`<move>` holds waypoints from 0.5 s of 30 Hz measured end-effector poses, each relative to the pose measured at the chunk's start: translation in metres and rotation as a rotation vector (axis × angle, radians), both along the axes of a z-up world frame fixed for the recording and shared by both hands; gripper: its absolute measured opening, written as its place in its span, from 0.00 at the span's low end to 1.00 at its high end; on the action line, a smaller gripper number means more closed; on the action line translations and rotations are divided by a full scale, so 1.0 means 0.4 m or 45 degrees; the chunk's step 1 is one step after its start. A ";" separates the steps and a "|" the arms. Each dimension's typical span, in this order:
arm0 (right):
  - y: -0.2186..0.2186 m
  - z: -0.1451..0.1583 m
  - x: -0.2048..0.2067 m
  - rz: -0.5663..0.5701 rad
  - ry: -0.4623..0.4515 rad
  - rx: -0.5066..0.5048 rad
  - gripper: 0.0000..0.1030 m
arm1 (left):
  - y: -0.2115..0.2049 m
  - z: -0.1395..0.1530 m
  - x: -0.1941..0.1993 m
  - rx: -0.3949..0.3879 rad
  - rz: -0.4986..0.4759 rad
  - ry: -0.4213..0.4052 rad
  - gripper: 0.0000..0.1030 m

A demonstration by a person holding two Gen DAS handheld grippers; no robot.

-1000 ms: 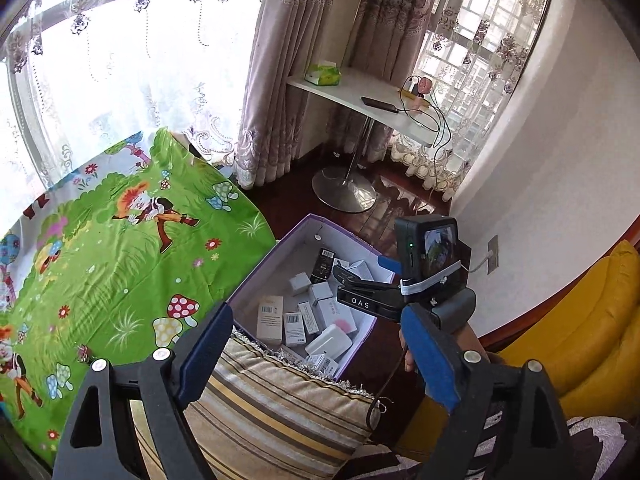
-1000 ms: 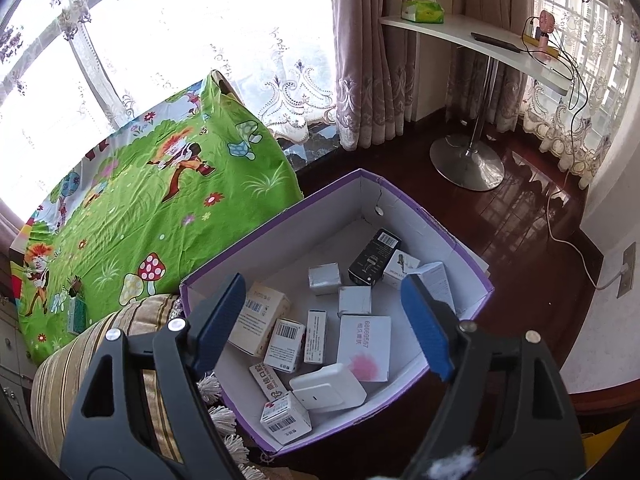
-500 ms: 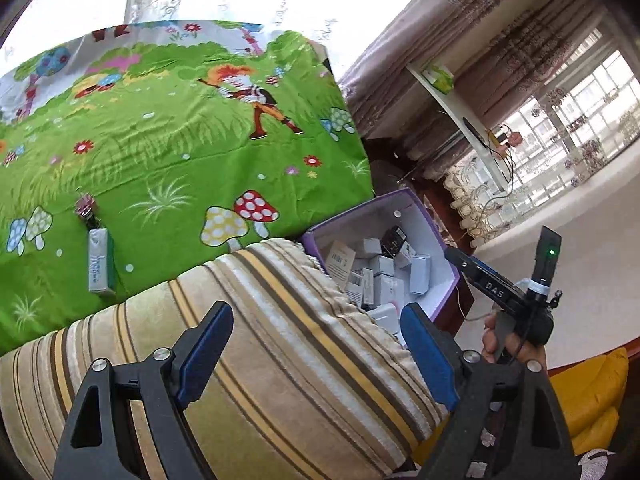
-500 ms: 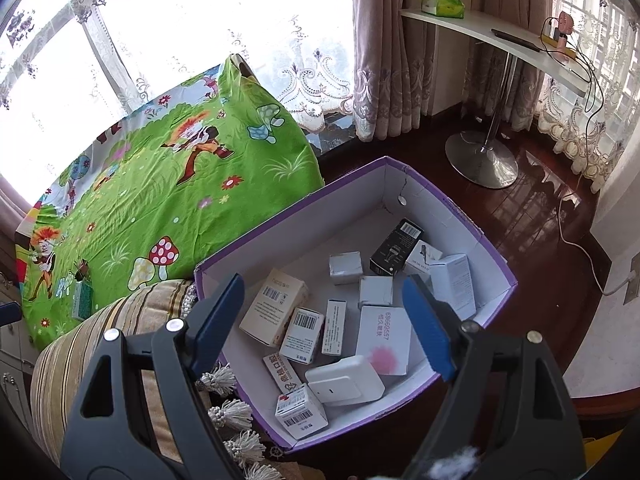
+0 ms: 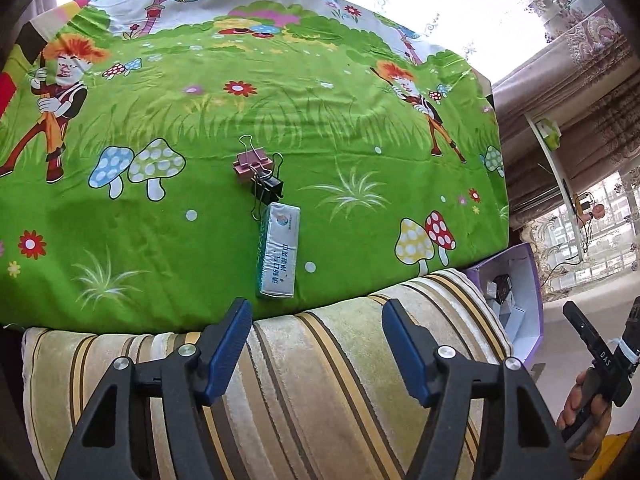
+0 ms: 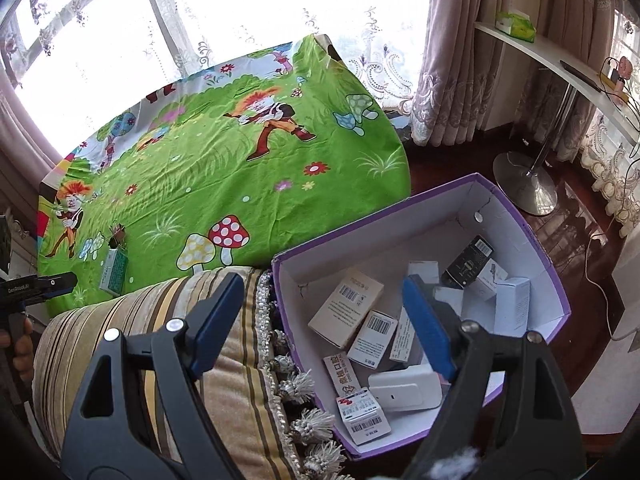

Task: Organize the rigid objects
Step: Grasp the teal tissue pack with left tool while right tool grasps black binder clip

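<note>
Green cartoon-printed cloth (image 5: 280, 120) covers the flat surface by the window, patterned with mushrooms, flowers and figures; bright lace curtains (image 6: 280, 8) hang behind it, and a white counter (image 6: 560, 64) on a metal foot stands at the right over dark wood floor (image 6: 580, 240). A striped cushion (image 5: 320, 380) with tassels lies along the near edge of the cloth. On the cloth a long white-and-green box (image 5: 280, 254) lies flat, just beyond the cushion; touching its far end are a black binder clip (image 5: 270, 188) and a pink binder clip (image 5: 252, 162). A purple-edged cardboard box (image 6: 536, 248) sits beside the cushion on the right, holding many small cartons (image 6: 346, 306) and a white flat device (image 6: 404, 390).

The left gripper (image 5: 316, 344) points steeply down over the cushion, its blue fingers (image 5: 228, 348) closing with nothing between them, the long box just ahead; the right gripper (image 6: 320, 324) tilts down over the cushion's tasselled end and the cardboard box's near wall, fingers wide and empty; a hand (image 5: 588, 404) grips its handle at the edge of the left view.
</note>
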State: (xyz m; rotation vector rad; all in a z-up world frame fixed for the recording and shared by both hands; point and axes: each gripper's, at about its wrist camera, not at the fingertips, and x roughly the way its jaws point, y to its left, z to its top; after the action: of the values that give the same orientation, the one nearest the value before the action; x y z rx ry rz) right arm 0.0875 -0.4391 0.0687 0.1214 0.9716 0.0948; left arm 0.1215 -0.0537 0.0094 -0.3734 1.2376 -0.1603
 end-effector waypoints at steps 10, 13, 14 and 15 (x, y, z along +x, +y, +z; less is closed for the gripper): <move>0.207 0.012 0.064 0.240 0.000 -0.040 0.81 | -0.014 -0.099 0.104 0.135 -0.054 0.101 0.65; 0.265 0.009 0.081 0.303 0.005 -0.061 0.81 | -0.015 -0.123 0.114 0.143 -0.075 0.121 0.65; 0.284 0.008 0.086 0.323 0.008 -0.067 0.81 | -0.013 -0.132 0.116 0.137 -0.071 0.134 0.62; 0.301 0.007 0.091 0.344 0.012 -0.073 0.81 | -0.010 -0.140 0.119 0.120 -0.071 0.146 0.57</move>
State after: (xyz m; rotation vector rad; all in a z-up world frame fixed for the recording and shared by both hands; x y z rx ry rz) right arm 0.1241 -0.3188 0.0713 -0.0624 0.9952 0.3143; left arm 0.1691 -0.0577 -0.0467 -0.2691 1.3640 -0.1295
